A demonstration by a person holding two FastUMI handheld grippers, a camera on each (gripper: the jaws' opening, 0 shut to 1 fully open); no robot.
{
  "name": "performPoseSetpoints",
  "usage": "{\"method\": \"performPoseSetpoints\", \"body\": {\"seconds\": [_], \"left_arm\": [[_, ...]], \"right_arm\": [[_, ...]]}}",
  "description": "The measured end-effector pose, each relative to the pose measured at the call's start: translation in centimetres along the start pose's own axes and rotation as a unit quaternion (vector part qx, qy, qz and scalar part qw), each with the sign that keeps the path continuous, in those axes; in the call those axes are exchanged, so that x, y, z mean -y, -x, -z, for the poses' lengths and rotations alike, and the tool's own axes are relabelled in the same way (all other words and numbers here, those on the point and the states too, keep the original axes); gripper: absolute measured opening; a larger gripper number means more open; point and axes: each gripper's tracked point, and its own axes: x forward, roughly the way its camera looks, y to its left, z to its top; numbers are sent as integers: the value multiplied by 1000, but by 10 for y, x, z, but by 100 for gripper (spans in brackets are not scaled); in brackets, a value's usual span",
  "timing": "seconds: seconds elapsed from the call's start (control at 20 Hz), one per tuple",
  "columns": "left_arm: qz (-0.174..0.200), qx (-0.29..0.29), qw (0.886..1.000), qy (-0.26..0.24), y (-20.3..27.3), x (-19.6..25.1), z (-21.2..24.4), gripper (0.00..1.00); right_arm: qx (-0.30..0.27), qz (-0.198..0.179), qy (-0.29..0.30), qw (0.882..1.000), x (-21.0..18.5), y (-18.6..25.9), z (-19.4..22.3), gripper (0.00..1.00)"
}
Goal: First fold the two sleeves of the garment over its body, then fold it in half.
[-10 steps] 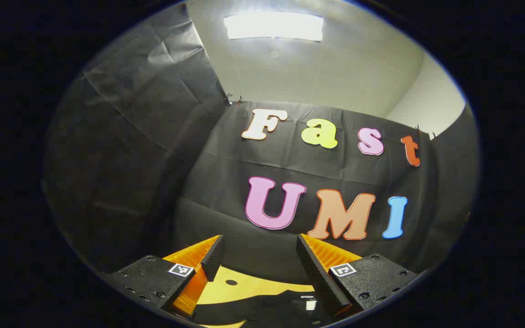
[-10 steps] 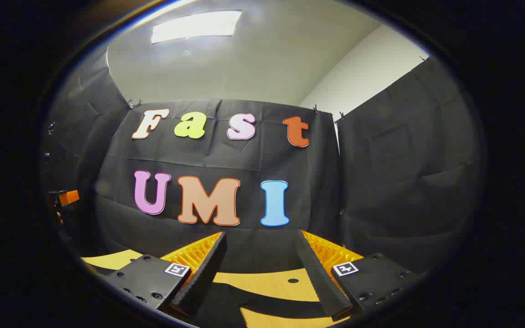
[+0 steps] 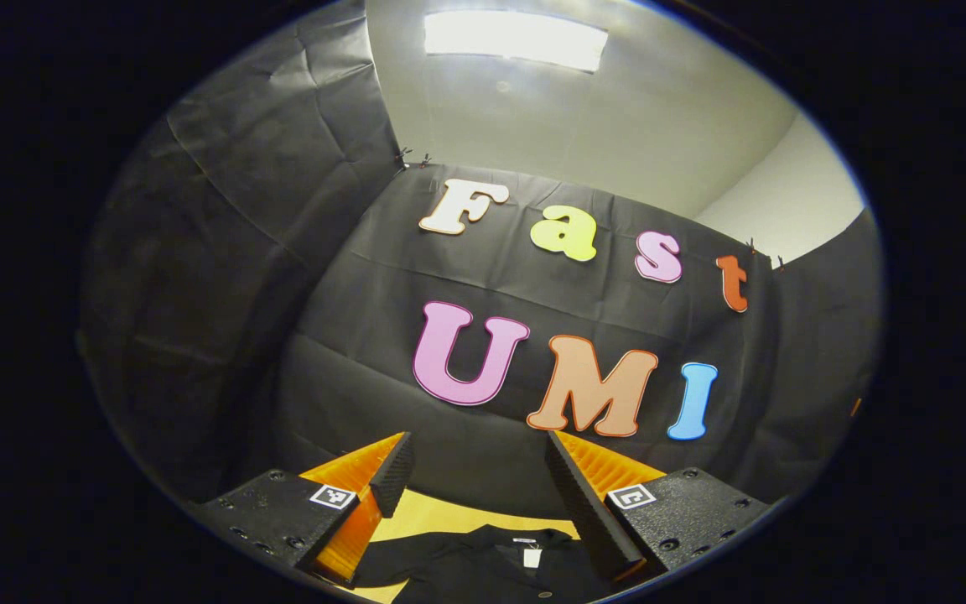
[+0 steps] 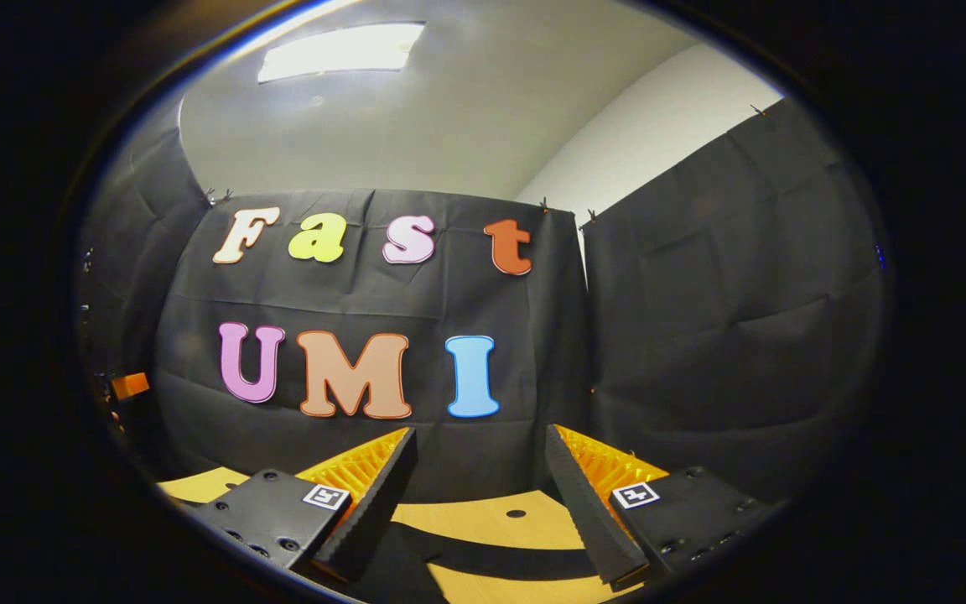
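A black garment [image 3: 483, 566] with a small white neck tag lies on the yellow table [image 3: 441, 513], low in the left gripper view. My left gripper [image 3: 476, 457] hangs above it, open, with nothing between its orange-backed fingers. In the right gripper view my right gripper [image 4: 480, 453] is also open and empty, held above the yellow table [image 4: 483, 512]. A dark band [image 4: 483, 558] crosses that table between the fingers; I cannot tell whether it is cloth or shadow.
Black cloth walls close the booth behind and to both sides. A small orange part [image 4: 129, 385] shows at the far left edge of the right gripper view. A ceiling light [image 3: 515, 38] glows overhead.
The left view has tipped downward and shows more of the garment, with its collar and tag. The right view has turned a little to the right. Both grippers stay open.
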Motion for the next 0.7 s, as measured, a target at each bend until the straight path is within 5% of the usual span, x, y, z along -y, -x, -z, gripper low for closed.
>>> {"method": "performPoseSetpoints", "body": {"seconds": [0.7], "left_arm": [[8,-19,1000,-2,-10,3,15,92]], "right_arm": [[-13,17,2,1000,9,2,6,99]]}}
